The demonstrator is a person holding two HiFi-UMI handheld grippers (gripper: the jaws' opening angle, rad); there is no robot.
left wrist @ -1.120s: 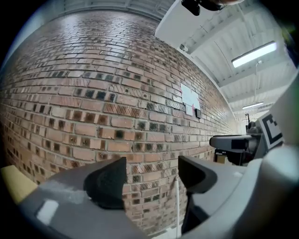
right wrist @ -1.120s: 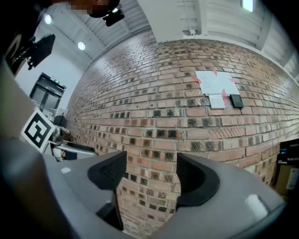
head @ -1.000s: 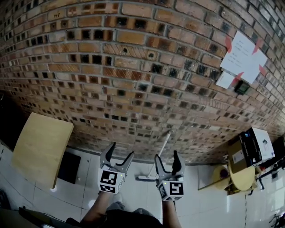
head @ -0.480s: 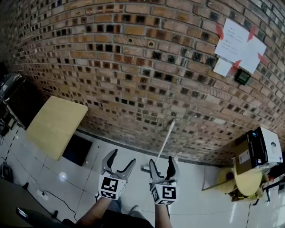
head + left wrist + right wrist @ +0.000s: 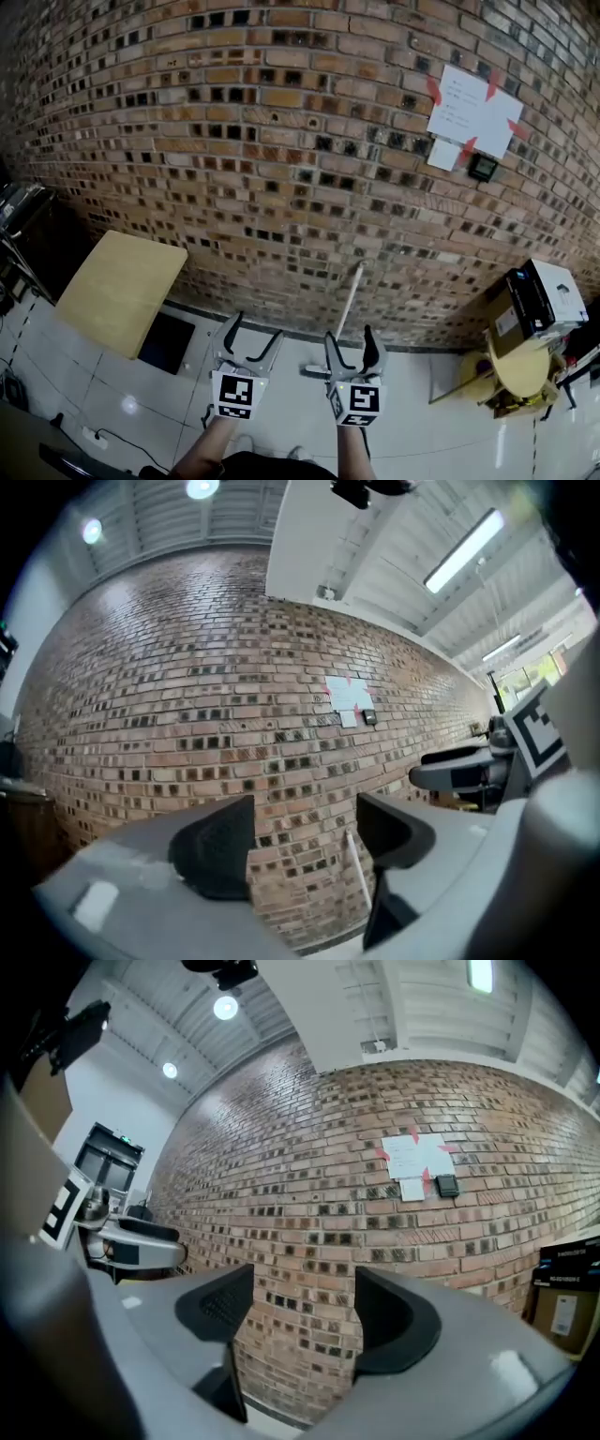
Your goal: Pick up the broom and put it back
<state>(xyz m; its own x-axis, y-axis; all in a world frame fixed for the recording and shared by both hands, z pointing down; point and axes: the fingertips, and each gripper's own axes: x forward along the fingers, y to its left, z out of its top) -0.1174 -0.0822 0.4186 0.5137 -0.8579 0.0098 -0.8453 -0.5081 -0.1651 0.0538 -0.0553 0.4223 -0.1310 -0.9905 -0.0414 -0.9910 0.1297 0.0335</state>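
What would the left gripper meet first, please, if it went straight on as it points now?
The left gripper would likely meet the brick wall; the broom handle leans just right of that line, depth unclear.

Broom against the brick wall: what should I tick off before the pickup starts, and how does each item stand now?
1. White-handled broom in view, leaning on the red brick wall: ok.
2. Left gripper open, nothing between its jaws: ok.
3. Right gripper open, nothing between its jaws: ok.
4. A gripper at the broom's handle: not ok, both are short of it.
5. Grippers aimed towards the wall: ok.
6. Place where the broom goes back: cannot tell.
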